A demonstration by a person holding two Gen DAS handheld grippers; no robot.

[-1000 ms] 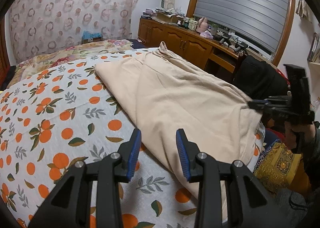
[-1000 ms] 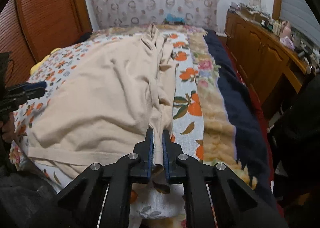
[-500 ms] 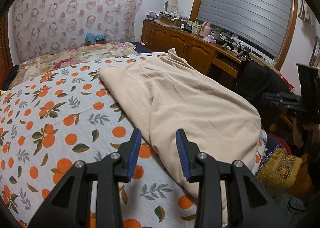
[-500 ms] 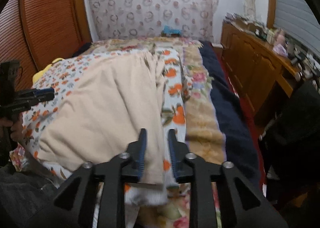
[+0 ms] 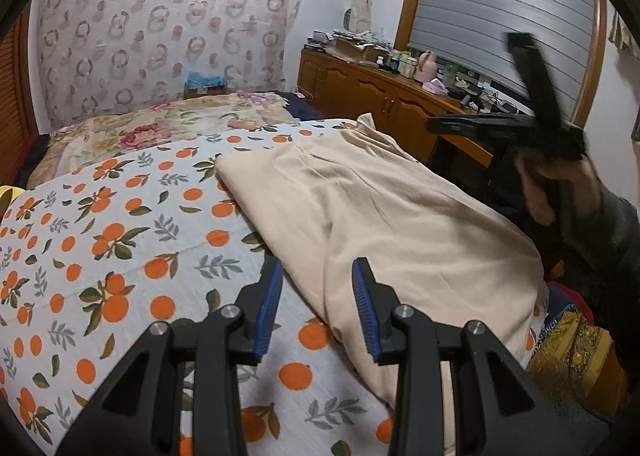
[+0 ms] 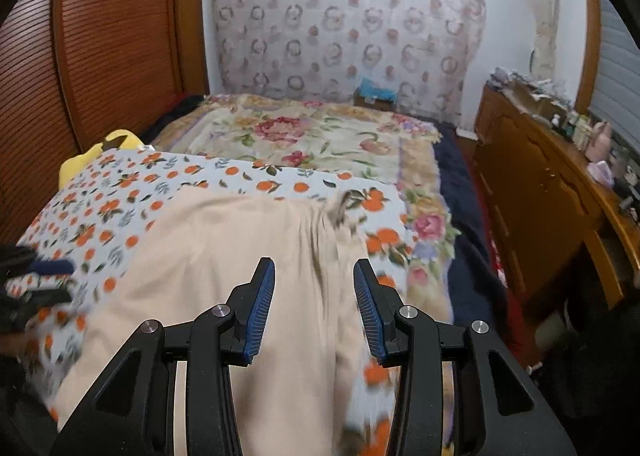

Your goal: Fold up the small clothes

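A beige garment (image 5: 384, 216) lies folded over on the orange-print sheet (image 5: 100, 240) of the bed; it also shows in the right wrist view (image 6: 240, 256). My left gripper (image 5: 317, 306) is open and empty, just above the garment's near left edge. My right gripper (image 6: 314, 306) is open and empty, raised above the garment's near end. The right gripper also shows in the left wrist view (image 5: 516, 124), held up in a hand at the right. The left gripper appears blurred at the left edge of the right wrist view (image 6: 36, 276).
A floral blanket (image 6: 304, 136) and a dark blue cover (image 6: 460, 192) lie on the far and right parts of the bed. A wooden cabinet (image 6: 536, 184) with clutter runs along the right wall. A yellow item (image 6: 108, 148) sits by the wooden panel at left.
My right gripper opened, let go of the garment's edge, and lifted up and back. The garment now lies flat on the bed. My left gripper stayed open and shifted slightly.
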